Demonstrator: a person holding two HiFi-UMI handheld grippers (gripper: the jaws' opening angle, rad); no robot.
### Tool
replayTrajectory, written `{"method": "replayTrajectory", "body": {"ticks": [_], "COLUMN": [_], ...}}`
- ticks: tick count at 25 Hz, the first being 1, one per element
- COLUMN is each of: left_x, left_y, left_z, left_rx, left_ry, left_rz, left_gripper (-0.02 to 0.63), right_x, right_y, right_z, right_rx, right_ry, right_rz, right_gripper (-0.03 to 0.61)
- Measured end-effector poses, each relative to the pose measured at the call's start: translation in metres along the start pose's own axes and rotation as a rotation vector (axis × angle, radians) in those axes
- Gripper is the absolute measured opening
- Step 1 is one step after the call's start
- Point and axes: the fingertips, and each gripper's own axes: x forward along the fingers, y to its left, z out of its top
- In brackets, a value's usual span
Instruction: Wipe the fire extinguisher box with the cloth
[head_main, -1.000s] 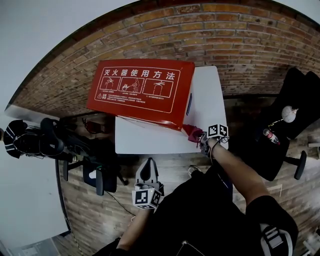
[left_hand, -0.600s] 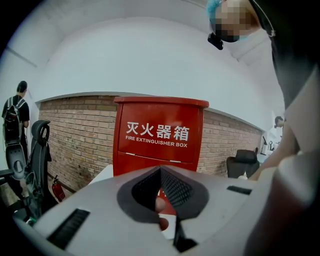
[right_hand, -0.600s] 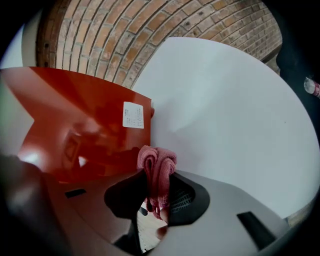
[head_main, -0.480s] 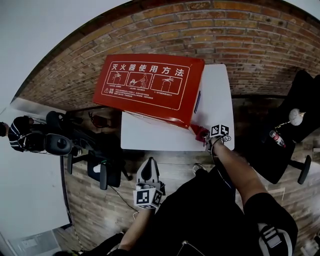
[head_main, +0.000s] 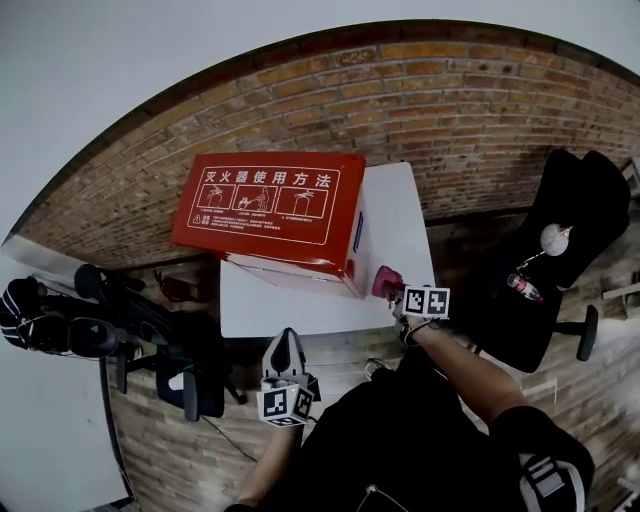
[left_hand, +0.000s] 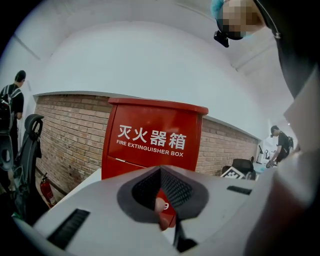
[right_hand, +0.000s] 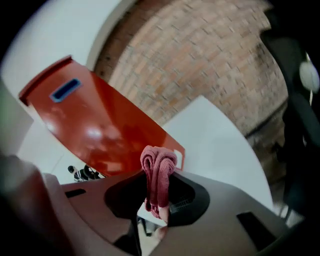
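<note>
The red fire extinguisher box (head_main: 268, 208) lies on a white table (head_main: 300, 305), its instruction panel facing up. My right gripper (head_main: 398, 296) is at the box's near right corner, shut on a bunched dark pink cloth (head_main: 386, 282). In the right gripper view the cloth (right_hand: 158, 172) sticks up between the jaws, just short of the box's glossy red side (right_hand: 100, 125). My left gripper (head_main: 286, 348) hangs below the table's front edge, away from the box. In the left gripper view its jaws (left_hand: 161, 210) are shut on nothing and point at the box front (left_hand: 152, 137).
A black office chair (head_main: 565, 245) with a bottle (head_main: 520, 285) stands at the right. Another black chair (head_main: 195, 375) and dark bags (head_main: 45, 325) are at the left. Brick wall is behind the table. A person (left_hand: 12, 100) and a small extinguisher (left_hand: 45, 190) appear far left.
The head view has shifted. My right gripper with the cloth has slid a little along the box's near right corner. The left gripper stays low in front of the table.
</note>
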Motion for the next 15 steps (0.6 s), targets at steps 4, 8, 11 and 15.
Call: {"method": "replayTrajectory", "body": {"ticks": [4, 8, 11, 15], "left_x": [0.017, 0.031, 0.031, 0.021], "left_y": [-0.002, -0.016, -0.03, -0.053], "left_z": [0.018, 0.05, 0.079, 0.12], "left_rx": [-0.045, -0.052, -0.031, 0.039], "left_ry": [-0.057, -0.126, -0.18, -0.246], "left_rz": [-0.027, -0.076, -0.102, -0.15], "left_gripper": [0.03, 0.031, 0.031, 0.031], "right_x": [-0.088, -0.161, -0.197, -0.227], "right_y": [0.11, 0.177, 0.207, 0.238], "right_z": [0.073, 0.116, 0.128, 0.129], "right_rx": [-0.45, -0.674, -0.747, -0.805], "right_ry": [-0.257, -0.436, -0.516, -0.582], "right_rz": [0.081, 0.091, 0.075, 0.079], "right_gripper": [0.104, 0.104, 0.104, 0.104]}}
